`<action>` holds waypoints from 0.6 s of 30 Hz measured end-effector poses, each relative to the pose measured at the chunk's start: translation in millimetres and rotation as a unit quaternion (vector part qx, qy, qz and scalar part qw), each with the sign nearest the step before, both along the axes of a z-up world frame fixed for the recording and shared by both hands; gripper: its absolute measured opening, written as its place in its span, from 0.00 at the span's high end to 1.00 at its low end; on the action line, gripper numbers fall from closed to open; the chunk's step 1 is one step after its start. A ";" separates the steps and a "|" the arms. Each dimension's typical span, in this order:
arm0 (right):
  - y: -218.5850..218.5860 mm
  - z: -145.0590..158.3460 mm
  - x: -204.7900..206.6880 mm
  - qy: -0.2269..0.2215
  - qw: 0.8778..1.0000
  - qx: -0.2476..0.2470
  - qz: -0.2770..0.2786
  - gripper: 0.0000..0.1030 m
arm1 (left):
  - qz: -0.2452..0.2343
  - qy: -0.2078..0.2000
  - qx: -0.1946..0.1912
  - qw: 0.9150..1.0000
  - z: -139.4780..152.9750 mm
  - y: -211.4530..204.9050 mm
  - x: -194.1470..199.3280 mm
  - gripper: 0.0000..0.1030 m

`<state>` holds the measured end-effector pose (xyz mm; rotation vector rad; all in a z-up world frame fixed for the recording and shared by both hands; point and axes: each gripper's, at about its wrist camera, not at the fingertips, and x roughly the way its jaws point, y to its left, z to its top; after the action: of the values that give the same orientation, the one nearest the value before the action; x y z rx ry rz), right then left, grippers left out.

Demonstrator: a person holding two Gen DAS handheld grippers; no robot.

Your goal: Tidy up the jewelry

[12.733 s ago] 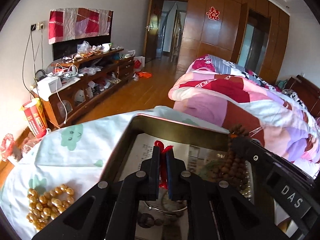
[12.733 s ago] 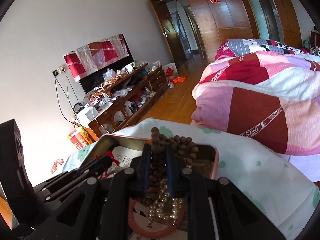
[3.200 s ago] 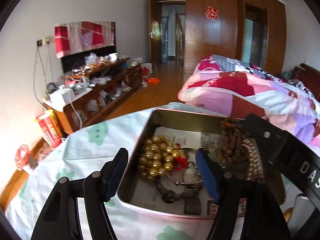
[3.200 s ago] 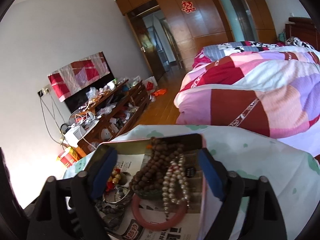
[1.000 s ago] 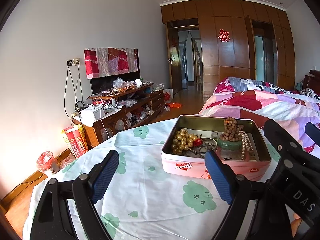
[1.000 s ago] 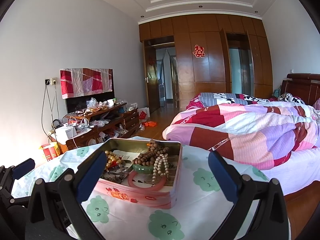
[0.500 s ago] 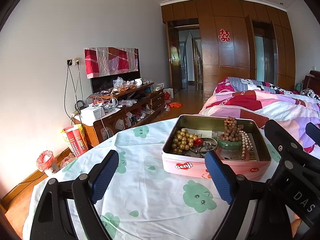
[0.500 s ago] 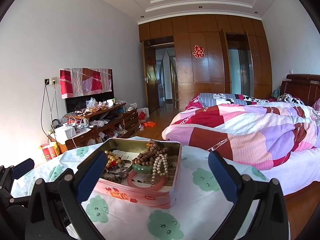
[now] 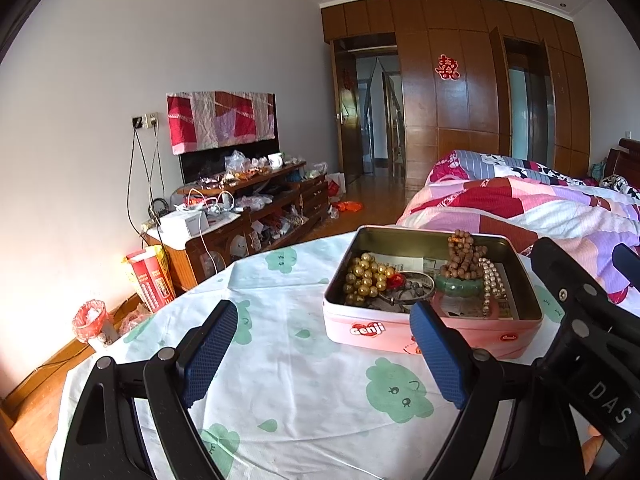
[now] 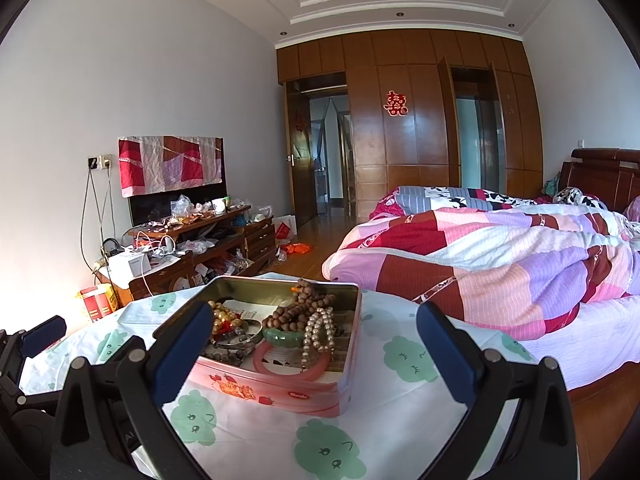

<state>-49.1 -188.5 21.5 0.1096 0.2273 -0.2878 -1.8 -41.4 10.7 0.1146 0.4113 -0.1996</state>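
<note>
A pink tin box (image 9: 368, 330) stands on the clothed table, also in the right wrist view (image 10: 280, 390). It holds gold beads (image 9: 364, 278), brown wooden beads (image 9: 464, 258), a pearl strand (image 9: 490, 284), a green bangle (image 9: 456, 286) and a pink bangle (image 10: 276, 364). My left gripper (image 9: 324, 340) is open and empty, pulled back in front of the box. My right gripper (image 10: 316, 340) is open and empty, also short of the box.
The table wears a white cloth with green cloud prints (image 9: 396, 392). A bed with a patchwork quilt (image 10: 500, 260) is at the right. A cluttered wooden cabinet (image 9: 248, 216) lines the left wall. A red carton (image 9: 150, 276) stands on the floor.
Since 3.2 s ago both open grippers have drawn back and up from over the box. Over the last second nothing has visibly moved.
</note>
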 end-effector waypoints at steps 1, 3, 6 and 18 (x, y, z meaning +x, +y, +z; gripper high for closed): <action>-0.5 0.2 -0.9 0.000 1.000 0.000 0.000 0.00 | 0.003 -0.001 0.000 1.000 0.5 0.1 -0.1 0.14; -0.2 0.2 -0.3 0.000 1.000 0.001 0.000 0.00 | 0.005 -0.004 -0.008 1.000 1.4 1.7 -1.0 0.14; -1.7 -0.2 -0.2 0.001 1.000 0.001 -0.002 0.00 | 0.005 -0.002 -0.024 1.000 0.8 6.1 0.4 0.14; -7.7 -2.3 0.2 0.006 1.000 0.007 -0.012 0.00 | 0.022 -0.002 -0.032 0.999 0.6 9.9 3.1 0.14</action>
<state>-48.9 -196.2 19.1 0.1255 0.2398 -0.3107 1.3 -31.5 11.3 0.0427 0.4017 -0.1697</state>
